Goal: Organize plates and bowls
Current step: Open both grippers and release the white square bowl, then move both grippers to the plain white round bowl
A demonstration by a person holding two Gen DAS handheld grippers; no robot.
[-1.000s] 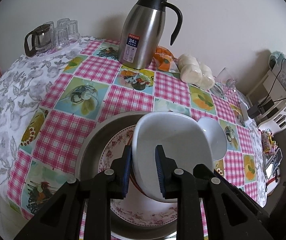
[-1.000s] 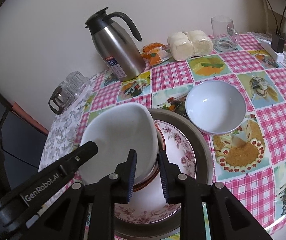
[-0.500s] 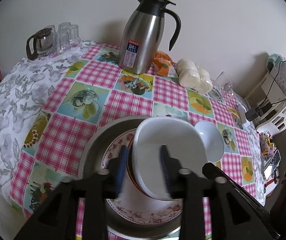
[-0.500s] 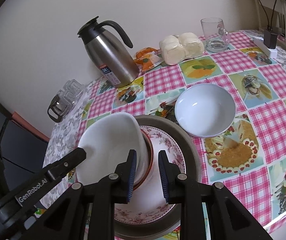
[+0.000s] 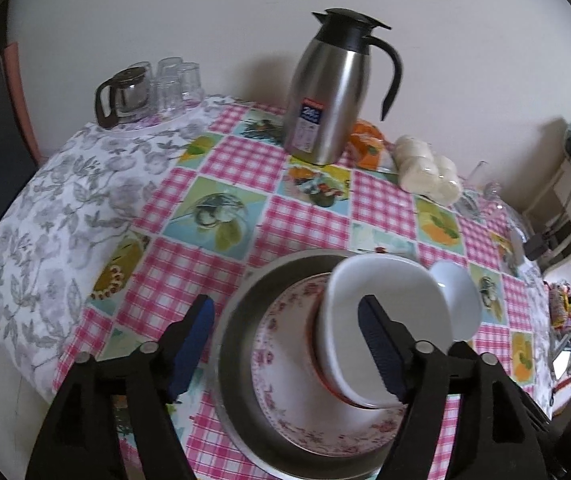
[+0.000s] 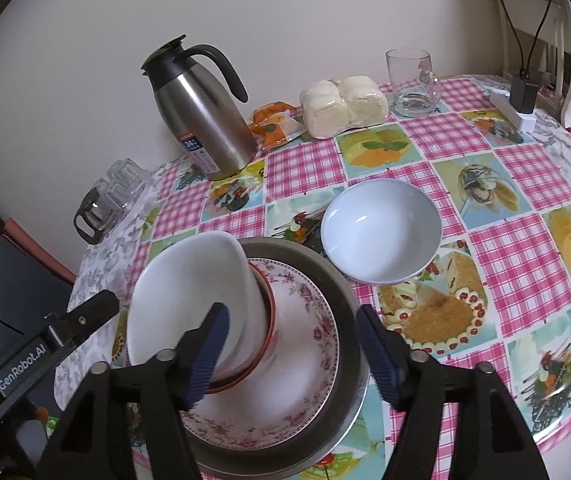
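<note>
Left wrist view: the left hand-held gripper [image 5: 285,332] hangs with its jaws spread wide and nothing between them, just above a stack on the bench [image 5: 221,208]. The stack is a steel basin [image 5: 233,344] holding a floral plate [image 5: 285,384], a red-rimmed dish [image 5: 327,386] on that, and a white bowl [image 5: 381,320] on top. The white bowl leans, its mouth tipped toward the camera rather than sitting level in the dish below. A second small bowl [image 5: 459,300] stands on the cloth just beside the basin, outside the stack. Farther back are a thermos [image 5: 331,92], a glass pot [image 5: 123,94] and wrapped buns [image 5: 425,172], well apart from the work.

Right wrist view: the right hand-held gripper [image 6: 291,350] is also spread wide and grips nothing; it hovers over the floral plate [image 6: 301,392]. The left tool's arm shows at the lower left edge. From here the white bowl [image 6: 189,296] is plainly tilted, its foot lodged in the red-rimmed dish [image 6: 269,308] and its rim hanging out past the basin [image 6: 341,292] toward the left. The small bowl [image 6: 381,232] sits upright on the bench, near the basin but apart from it.

Judged from this, the nesting is mostly done: basin, plate, dish and one bowl are together. What looks left is to settle the leaning bowl flat and bring in the small bowl.
</note>
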